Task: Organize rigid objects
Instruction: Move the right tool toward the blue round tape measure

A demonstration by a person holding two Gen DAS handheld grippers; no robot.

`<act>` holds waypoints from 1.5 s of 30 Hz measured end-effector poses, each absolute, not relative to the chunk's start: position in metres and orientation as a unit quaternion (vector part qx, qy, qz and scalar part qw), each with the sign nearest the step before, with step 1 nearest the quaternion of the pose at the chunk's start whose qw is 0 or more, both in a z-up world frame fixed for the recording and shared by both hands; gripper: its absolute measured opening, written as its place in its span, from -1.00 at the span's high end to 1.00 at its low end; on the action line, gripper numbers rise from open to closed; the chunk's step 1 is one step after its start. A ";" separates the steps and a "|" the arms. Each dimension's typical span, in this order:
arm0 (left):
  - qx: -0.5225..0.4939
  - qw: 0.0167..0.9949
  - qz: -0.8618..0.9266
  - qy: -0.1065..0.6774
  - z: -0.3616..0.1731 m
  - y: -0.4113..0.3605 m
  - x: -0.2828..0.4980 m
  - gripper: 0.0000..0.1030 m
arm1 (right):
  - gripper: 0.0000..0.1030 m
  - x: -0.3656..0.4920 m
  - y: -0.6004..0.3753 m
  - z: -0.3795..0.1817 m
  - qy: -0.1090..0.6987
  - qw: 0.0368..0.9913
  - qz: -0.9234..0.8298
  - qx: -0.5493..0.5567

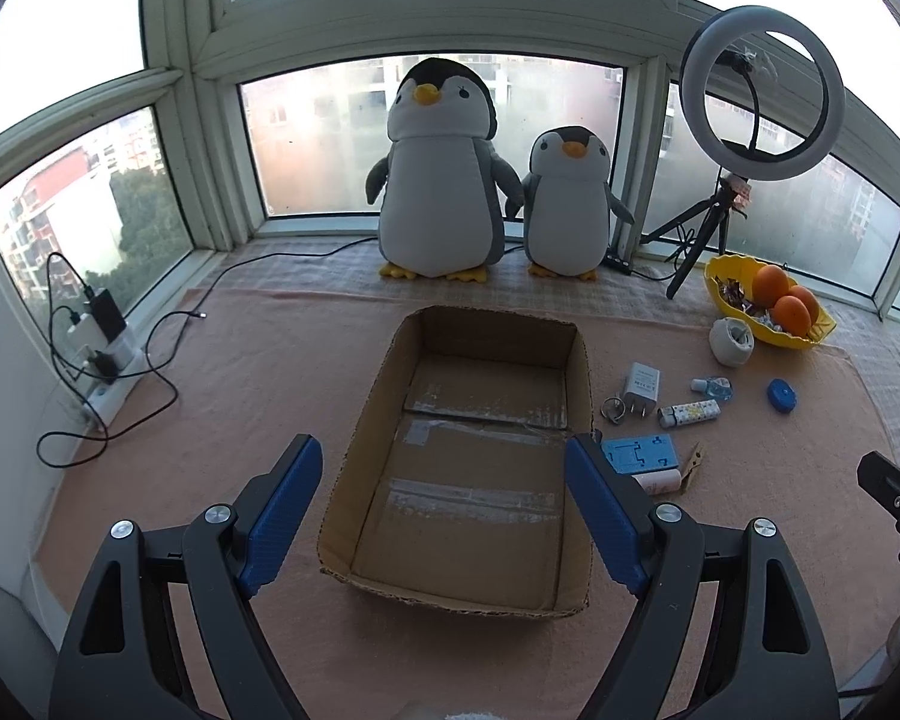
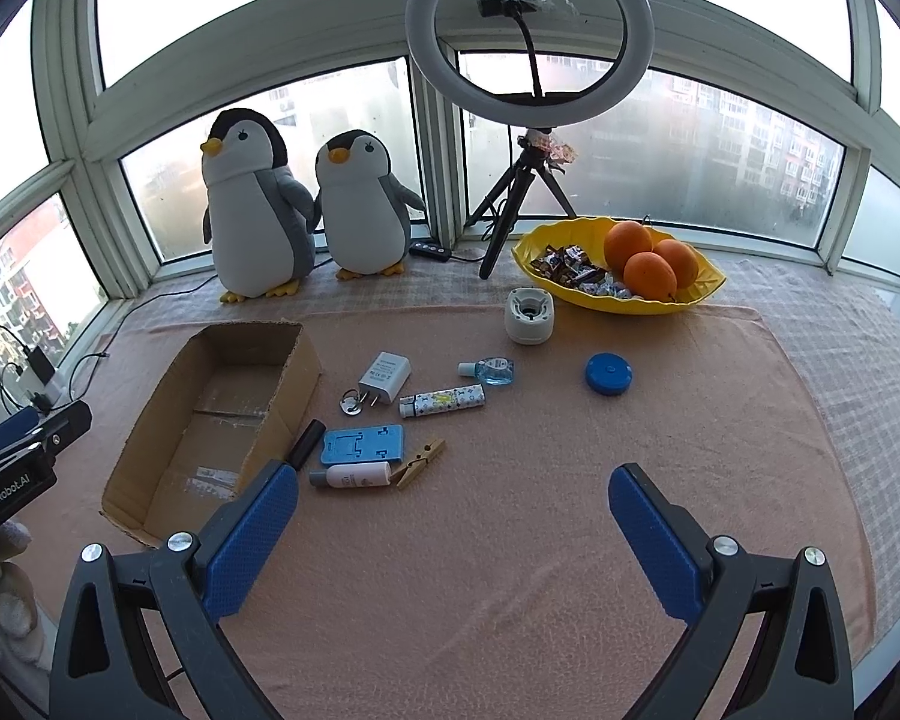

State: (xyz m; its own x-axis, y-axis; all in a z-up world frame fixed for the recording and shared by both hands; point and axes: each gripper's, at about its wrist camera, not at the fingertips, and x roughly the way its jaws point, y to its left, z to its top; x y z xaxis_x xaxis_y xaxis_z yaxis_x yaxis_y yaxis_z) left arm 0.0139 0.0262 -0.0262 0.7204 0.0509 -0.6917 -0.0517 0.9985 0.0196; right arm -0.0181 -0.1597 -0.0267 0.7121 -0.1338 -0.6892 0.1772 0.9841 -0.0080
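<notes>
Evidently the layout is set for sorting: an empty cardboard box [image 2: 210, 414] sits open-topped on the pink cloth [image 2: 510, 570] at centre-left of the right wrist view, and the small rigid items are strewn just beside its right wall, probably so each can be lifted across a short way. Among them, from upper to lower in that frame, are a white charger plug [image 2: 384, 377], a small clear bottle [image 2: 491, 370], a patterned tube [image 2: 444, 401], a blue flat holder [image 2: 363, 445], a white tube [image 2: 351, 476], a wooden clothespin [image 2: 421, 464] and, well apart to the right, a blue round case [image 2: 609, 374]. The right gripper [image 2: 453, 495] hangs above bare cloth in the lower middle of the frame with its jaws spread wide and nothing between them; the nearest items, the white tube and clothespin, lie just above and left of its left finger. The left gripper [image 1: 444, 468] is likewise wide apart and empty, poised over the box's near end in the lower centre of the left wrist view, perhaps to steady it. Nothing lies in the box as far as can be seen, so the sorting looks barely begun. A yellow bowl [image 2: 702, 294] of oranges stands at upper right.
</notes>
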 end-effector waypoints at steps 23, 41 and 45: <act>-0.033 0.859 0.100 0.502 -0.126 0.103 0.059 -0.61 | -0.99 -0.023 -0.159 -0.083 0.428 0.899 -0.052 0.076; -0.022 0.841 0.089 0.533 -0.152 0.096 0.074 -0.23 | -0.92 -0.032 -0.149 -0.106 0.465 0.875 0.020 0.136; -0.020 0.838 0.087 0.539 -0.157 0.094 0.076 -0.07 | -0.90 -0.031 -0.150 -0.107 0.467 0.872 0.030 0.144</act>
